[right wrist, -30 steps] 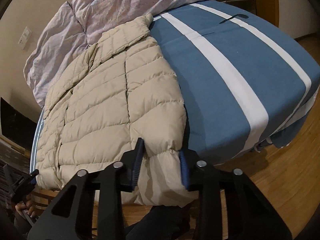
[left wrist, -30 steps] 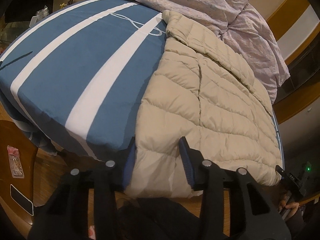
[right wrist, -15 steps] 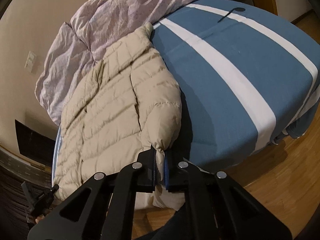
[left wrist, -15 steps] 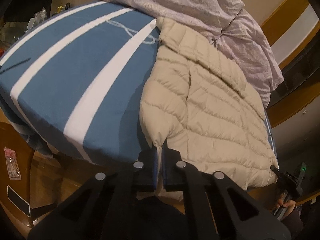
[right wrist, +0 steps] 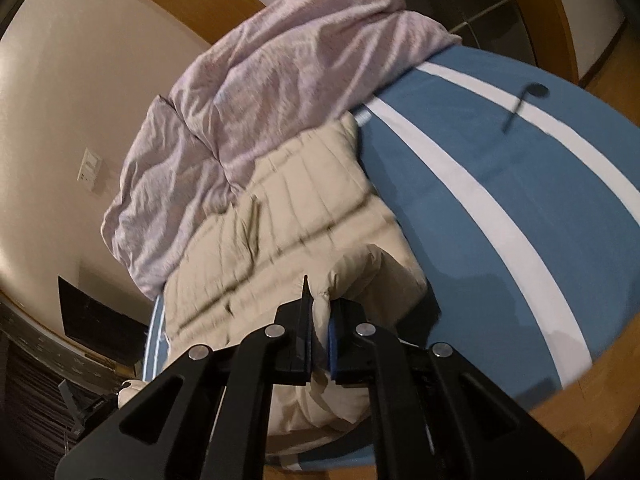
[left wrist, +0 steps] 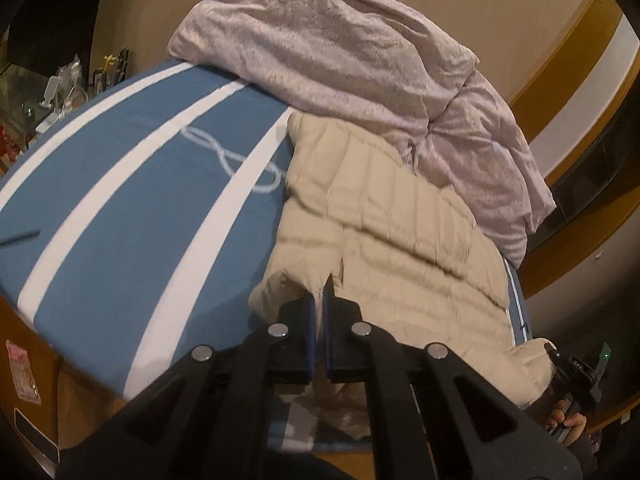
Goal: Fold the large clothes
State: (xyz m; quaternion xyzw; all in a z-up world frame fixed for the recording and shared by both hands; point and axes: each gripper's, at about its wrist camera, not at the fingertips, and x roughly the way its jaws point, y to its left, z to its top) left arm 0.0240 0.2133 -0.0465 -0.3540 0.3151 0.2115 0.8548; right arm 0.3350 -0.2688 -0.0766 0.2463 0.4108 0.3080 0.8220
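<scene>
Both pairs of fingers are pinched nearly together on beige fabric: I have the left gripper point(left wrist: 319, 300) clamped on the hem of the puffer jacket point(left wrist: 400, 240) at lower center of its frame, and the right gripper point(right wrist: 318, 300) clamped on a bunched fold of the same jacket point(right wrist: 288, 232) at lower center of its own. From my left view the jacket runs from the middle toward the lower right, lying on the blue bedsheet with white stripes point(left wrist: 140, 208), its collar end touching the crumpled lilac duvet point(left wrist: 340, 52) heaped across the top of the frame. From my right view the jacket fills the center-left, the duvet point(right wrist: 272, 76) sits above it, and the striped sheet point(right wrist: 500, 200) spreads to the right. I see wooden floor point(right wrist: 592, 408) at lower right.
</scene>
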